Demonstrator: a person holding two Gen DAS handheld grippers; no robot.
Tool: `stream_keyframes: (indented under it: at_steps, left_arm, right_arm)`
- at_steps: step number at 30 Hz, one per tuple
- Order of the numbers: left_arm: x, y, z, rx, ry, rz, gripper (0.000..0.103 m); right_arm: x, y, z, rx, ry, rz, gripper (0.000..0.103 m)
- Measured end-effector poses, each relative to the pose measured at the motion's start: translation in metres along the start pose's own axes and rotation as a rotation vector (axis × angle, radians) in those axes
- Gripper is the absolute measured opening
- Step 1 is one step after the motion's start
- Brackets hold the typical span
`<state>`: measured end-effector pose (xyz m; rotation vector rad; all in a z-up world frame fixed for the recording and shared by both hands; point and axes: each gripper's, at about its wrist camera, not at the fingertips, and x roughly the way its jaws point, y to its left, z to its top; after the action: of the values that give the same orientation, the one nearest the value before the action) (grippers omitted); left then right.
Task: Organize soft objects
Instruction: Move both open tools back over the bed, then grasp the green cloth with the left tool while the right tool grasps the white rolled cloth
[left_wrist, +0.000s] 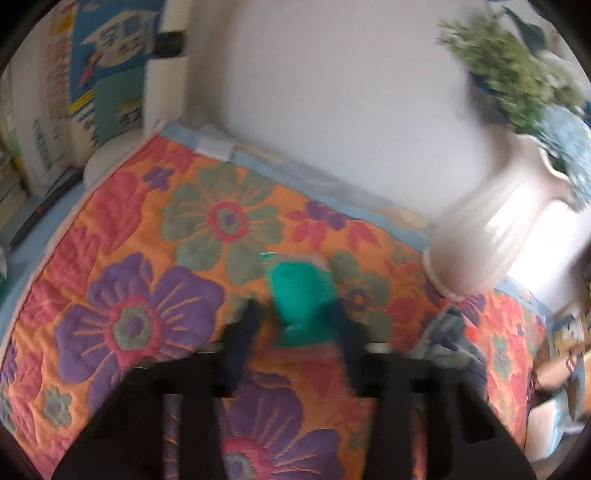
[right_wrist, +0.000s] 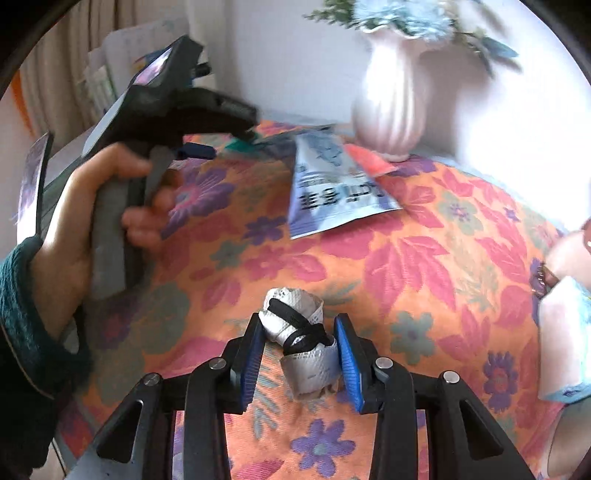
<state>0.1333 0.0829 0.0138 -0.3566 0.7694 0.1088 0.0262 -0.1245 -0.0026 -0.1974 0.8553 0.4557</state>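
I have a soft thing at each claw, so I judge this the picking-up stage of the sorting, with nothing yet gathered into one place. My right claw (right_wrist: 299, 354) brackets the white mesh bundle (right_wrist: 295, 332), a rolled piece of fabric bound with a black band, lying on the flowered quilt (right_wrist: 406, 266) that covers the desk. The blue pads (right_wrist: 349, 360) stand on either side of it with the jaws parted; the left pad seems to touch the roll and the right one sits just beside it, so the grip is not yet firm. My left claw (left_wrist: 295, 325) is spread around the green soft piece (left_wrist: 301, 295), which lies on the same quilt between the fingers; that view is blurred, and I cannot tell whether either finger presses it.

Further back, near the white ribbed vase (right_wrist: 391, 96), lie a blue printed packet (right_wrist: 332, 184) and a red scrap (right_wrist: 369, 160), touching each other.

Next I would close the right claw squarely across the roll, catching the bound middle so the band does not slip off, then lift. The left needs the same on the green piece, squeezing only enough to hold, since both will squash. Where they should go I cannot tell from here
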Motion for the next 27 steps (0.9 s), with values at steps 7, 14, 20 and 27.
stream_keyframes:
  at_steps: [7,14,20,27]
  left_arm:
    - [-0.033,-0.002,-0.018,0.022,-0.006,-0.031,0.021]
    - [-0.086,0.011,-0.059,0.051,0.049,-0.167,0.020]
    - [-0.088,0.001,-0.081,0.133,0.080,-0.170,0.021]
    - [-0.076,0.012,-0.092,0.075,0.076,-0.196,0.050]
  right_arm:
    - [-0.006,-0.004,-0.003,0.049,-0.015,-0.034,0.037]
    - [-0.012,0.003,-0.006,0.035,-0.028,-0.051,0.037]
    - [-0.011,-0.001,-0.007,0.047,-0.033,-0.057,0.037]
    - [-0.009,-0.002,-0.007,0.051,-0.025,-0.055,0.037]
